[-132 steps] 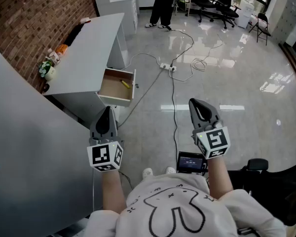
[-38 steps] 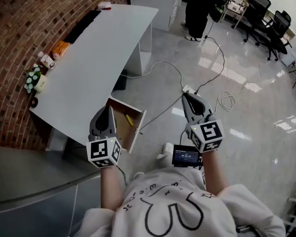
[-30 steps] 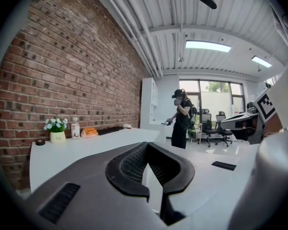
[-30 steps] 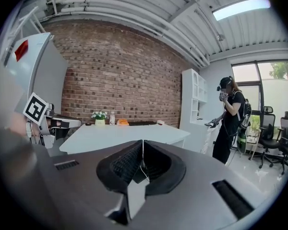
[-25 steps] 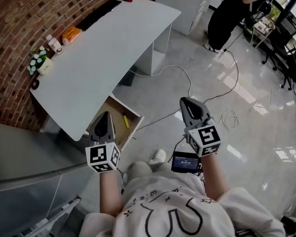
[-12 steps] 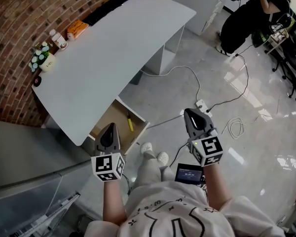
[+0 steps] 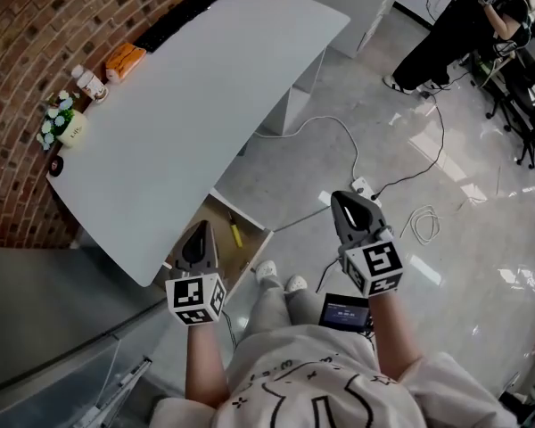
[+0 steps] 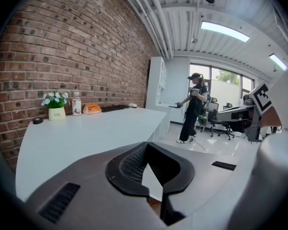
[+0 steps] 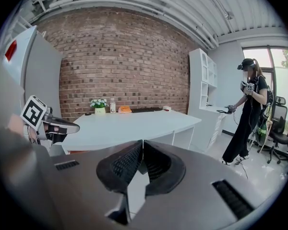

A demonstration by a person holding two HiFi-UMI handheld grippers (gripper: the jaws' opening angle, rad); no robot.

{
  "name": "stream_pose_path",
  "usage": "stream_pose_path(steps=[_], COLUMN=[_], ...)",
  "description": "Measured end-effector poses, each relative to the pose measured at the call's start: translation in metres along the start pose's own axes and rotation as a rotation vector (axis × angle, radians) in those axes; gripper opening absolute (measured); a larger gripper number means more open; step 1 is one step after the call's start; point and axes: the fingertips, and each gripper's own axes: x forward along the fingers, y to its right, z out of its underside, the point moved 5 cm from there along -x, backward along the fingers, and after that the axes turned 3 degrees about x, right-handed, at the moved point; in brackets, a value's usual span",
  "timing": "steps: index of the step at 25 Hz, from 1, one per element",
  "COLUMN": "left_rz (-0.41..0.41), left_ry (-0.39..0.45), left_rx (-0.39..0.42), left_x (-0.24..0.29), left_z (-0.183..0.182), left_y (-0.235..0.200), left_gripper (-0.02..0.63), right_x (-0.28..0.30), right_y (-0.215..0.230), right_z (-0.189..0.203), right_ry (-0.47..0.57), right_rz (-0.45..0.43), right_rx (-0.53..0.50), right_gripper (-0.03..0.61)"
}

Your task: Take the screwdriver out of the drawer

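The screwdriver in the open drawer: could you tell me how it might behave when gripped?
The screwdriver looks thin and rigid, so probably light and stiff. It lies loose on the bottom of the drawer, so it may roll if nudged.

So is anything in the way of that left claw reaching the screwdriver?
Nothing visible. The drawer stands open, the yellow screwdriver lies uncovered inside, and the left gripper, jaws shut, is close beside it.
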Motion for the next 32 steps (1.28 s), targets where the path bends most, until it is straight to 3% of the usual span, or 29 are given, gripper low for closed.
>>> stream_pose_path(steps=[11,22,32], left_rz=[-0.026,-0.015,0.022], left_ry=[-0.077,-0.214,-0.338], left_rx=[-0.025,-0.062,-0.107], left_x=[0.023,0.065,0.098], left_z=[0.037,0.125,0.193], left_y=[0.007,0.014,0.005], left_gripper=[0.014,0.014,0.015], right_x=[0.019,0.057,0.091], right_y=[0.016,0.018,0.021], right_z=[0.038,0.115,0.179], right_ry=[-0.06,-0.132,-0.202], right_rz=[-0.047,-0.119,-0.094], right_rx=[0.034,0.034,0.098], right_gripper=[0.021,0.021,0.021])
